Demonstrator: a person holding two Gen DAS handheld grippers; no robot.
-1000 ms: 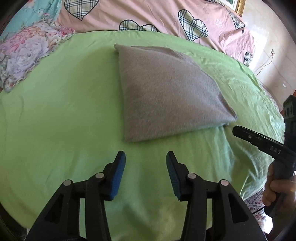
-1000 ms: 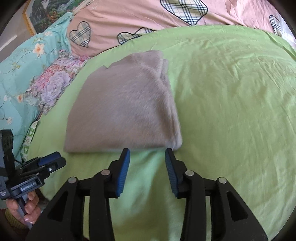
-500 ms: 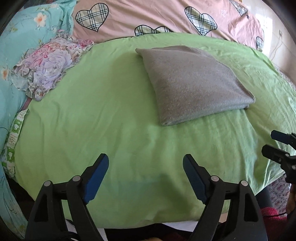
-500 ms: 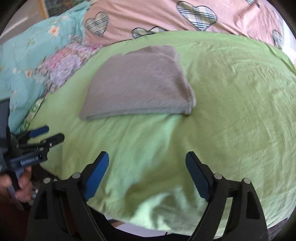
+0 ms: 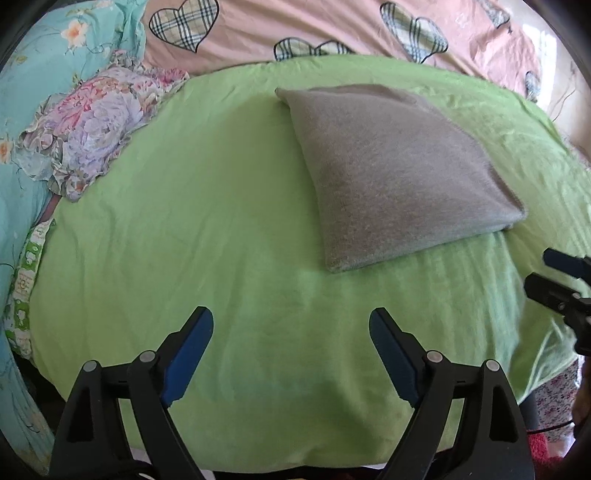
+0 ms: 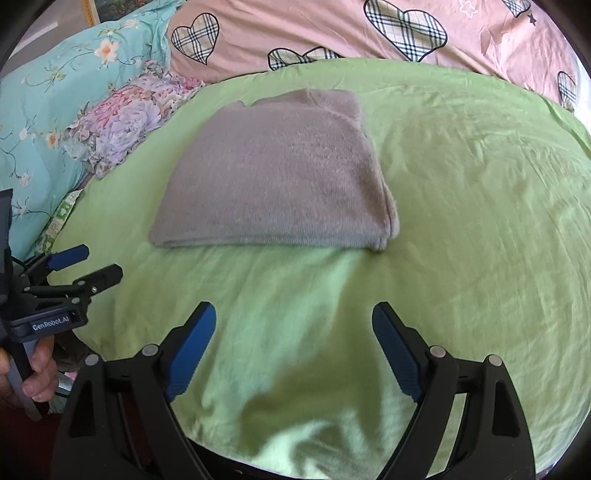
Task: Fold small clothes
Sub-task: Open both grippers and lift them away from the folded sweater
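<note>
A grey knitted garment [image 5: 391, 173] lies folded into a flat rectangle on the green bedsheet [image 5: 207, 221]; it also shows in the right wrist view [image 6: 280, 173]. My left gripper [image 5: 291, 332] is open and empty, held back over the sheet's near edge, well short of the garment. My right gripper [image 6: 293, 326] is open and empty, also back from the garment's near edge. The right gripper shows at the right edge of the left wrist view [image 5: 550, 273]. The left gripper shows at the left edge of the right wrist view [image 6: 96, 264].
A pink quilt with plaid hearts [image 5: 332, 33] lies along the back of the bed. A floral pillow [image 5: 92, 125] and a teal flowered quilt [image 6: 55, 96] sit at the left. The bed's front edge drops off just under both grippers.
Both grippers have opened wide and pulled back from the folded garment toward the bed's front edge. The garment lies still.
</note>
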